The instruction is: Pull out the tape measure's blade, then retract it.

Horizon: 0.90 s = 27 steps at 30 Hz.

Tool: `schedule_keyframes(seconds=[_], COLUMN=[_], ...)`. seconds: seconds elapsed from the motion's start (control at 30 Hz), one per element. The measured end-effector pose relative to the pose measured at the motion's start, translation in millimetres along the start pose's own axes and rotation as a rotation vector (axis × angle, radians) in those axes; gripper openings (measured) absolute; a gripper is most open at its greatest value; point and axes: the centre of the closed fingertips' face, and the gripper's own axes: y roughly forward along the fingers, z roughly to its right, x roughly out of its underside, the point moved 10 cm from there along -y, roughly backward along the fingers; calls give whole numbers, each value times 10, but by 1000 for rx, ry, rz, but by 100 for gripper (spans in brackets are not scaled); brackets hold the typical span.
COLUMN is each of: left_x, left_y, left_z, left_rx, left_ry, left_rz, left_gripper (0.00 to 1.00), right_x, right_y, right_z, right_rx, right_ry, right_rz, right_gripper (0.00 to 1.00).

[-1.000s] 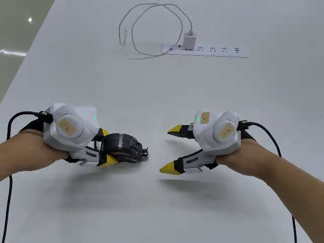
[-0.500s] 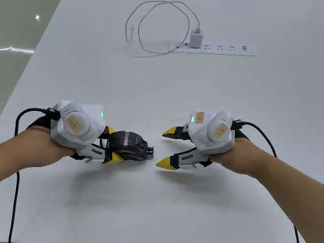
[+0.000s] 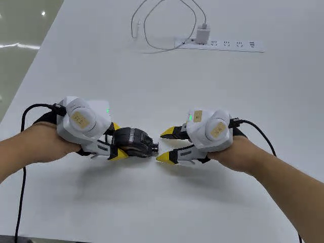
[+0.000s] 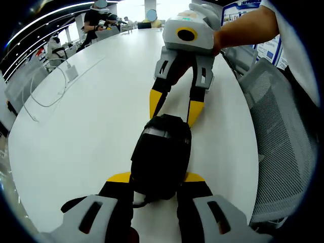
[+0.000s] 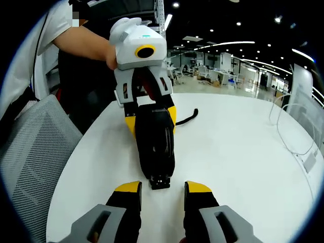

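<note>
Firmly, the left gripper (image 3: 118, 142) is closed on the tape measure (image 3: 134, 143), with its two yellow-tipped jaws pressing the black case from both sides. In the left gripper view the tape measure (image 4: 162, 154) sits between this gripper's own jaws and reaches forward beyond their tips. The case rests on the white table (image 3: 152, 86). The right gripper (image 3: 165, 146) faces the left one, and its jaws stand apart and hold nothing. In the right gripper view the small metal hook (image 5: 160, 181) at the front of the tape measure (image 5: 156, 144) lies just before the gap between the jaws of the right gripper (image 5: 163, 188), very near the tips; I cannot tell if it touches them. The blade does not look pulled out. Well beyond both grippers, a power strip (image 3: 223, 44) with a white charger (image 3: 204, 35) and a looped cable (image 3: 162, 20) lies on the table.
</note>
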Motion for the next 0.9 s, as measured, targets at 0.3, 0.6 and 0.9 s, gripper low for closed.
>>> schedule_keyframes(seconds=[0.3, 0.6, 0.9], left_x=[4, 3, 4], left_y=[1, 0, 0], left_z=[-3, 7, 10], left_rx=[2, 2, 4], left_ry=[-1, -1, -1], left_rz=[3, 6, 9], left_gripper=[28, 28, 28], right_x=[1, 2, 12], right_y=[59, 86, 108], right_z=[-8, -17, -24], right_rx=[-10, -12, -22], right_ry=[-26, -39, -42], right_rz=[3, 4, 4], right_gripper=[24, 17, 12])
